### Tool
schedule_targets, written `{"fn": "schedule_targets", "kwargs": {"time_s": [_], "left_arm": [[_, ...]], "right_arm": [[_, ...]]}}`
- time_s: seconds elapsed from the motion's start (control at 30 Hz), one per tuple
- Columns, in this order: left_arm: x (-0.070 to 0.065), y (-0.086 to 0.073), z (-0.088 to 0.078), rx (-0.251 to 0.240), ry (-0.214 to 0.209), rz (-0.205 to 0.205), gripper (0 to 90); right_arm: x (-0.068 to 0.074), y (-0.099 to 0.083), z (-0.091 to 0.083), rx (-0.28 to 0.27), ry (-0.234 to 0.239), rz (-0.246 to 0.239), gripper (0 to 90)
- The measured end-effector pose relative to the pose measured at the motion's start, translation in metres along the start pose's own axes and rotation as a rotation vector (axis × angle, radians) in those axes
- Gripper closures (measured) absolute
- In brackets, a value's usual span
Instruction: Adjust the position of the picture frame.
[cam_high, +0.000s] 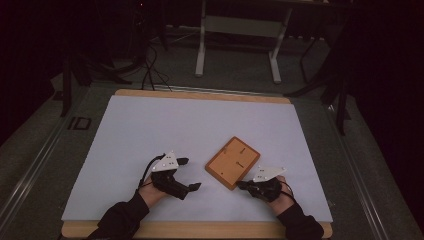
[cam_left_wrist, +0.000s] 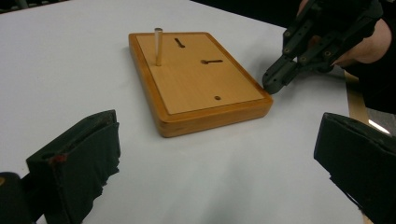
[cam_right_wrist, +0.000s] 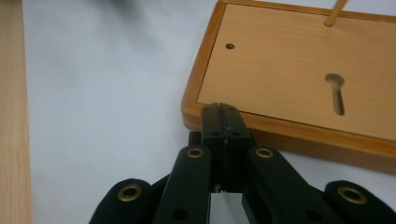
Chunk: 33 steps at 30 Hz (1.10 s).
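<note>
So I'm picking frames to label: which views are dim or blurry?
High view: dim, dark surroundings, the wooden board small. Left gripper view: bright, board sharp, near jaws soft. Right gripper view: sharp on the right gripper.

wood-edged table (cam_high: 200, 94) under white sheet (cam_high: 165, 125), wooden board (cam_high: 232, 162) flat on sheet at 5 o'clock of centre, rotated diagonal, thin peg (cam_left_wrist: 158, 46) upright in it

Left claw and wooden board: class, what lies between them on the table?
Nothing. In the left gripper view, bare white sheet runs from the open left claw up to the board.
</note>
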<state>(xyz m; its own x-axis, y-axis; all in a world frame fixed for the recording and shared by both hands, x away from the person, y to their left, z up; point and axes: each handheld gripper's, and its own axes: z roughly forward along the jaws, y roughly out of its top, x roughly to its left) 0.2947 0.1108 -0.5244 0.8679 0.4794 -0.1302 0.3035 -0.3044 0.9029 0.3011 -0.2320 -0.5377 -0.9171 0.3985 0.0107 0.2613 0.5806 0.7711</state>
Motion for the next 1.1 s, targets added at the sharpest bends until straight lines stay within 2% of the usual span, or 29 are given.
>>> {"fn": "schedule_targets", "kwargs": {"time_s": [0.43, 0.53, 0.6, 0.67, 0.8, 1.1], "left_arm": [[0.000, 0.000, 0.001, -0.004, -0.005, -0.002, 0.9], [-0.001, -0.001, 0.001, -0.004, -0.005, 0.003, 0.9], [-0.001, -0.002, 0.002, -0.008, -0.008, 0.003, 0.9], [-0.002, -0.003, 0.003, -0.010, -0.013, 0.010, 0.9], [-0.003, -0.004, 0.004, -0.015, -0.019, 0.019, 0.9], [-0.002, -0.005, 0.004, -0.017, -0.019, 0.007, 0.9]], "right_arm": [[-0.007, 0.027, 0.029, 0.026, 0.003, -0.031, 90.0], [-0.009, 0.030, 0.030, 0.015, 0.010, -0.011, 90.0], [-0.012, 0.033, 0.025, 0.011, -0.011, -0.009, 90.0], [-0.021, 0.037, 0.017, -0.002, -0.033, 0.023, 90.0], [-0.041, 0.044, 0.007, -0.015, -0.080, 0.052, 90.0], [-0.083, 0.069, 0.005, -0.048, -0.184, 0.071, 90.0]]}}
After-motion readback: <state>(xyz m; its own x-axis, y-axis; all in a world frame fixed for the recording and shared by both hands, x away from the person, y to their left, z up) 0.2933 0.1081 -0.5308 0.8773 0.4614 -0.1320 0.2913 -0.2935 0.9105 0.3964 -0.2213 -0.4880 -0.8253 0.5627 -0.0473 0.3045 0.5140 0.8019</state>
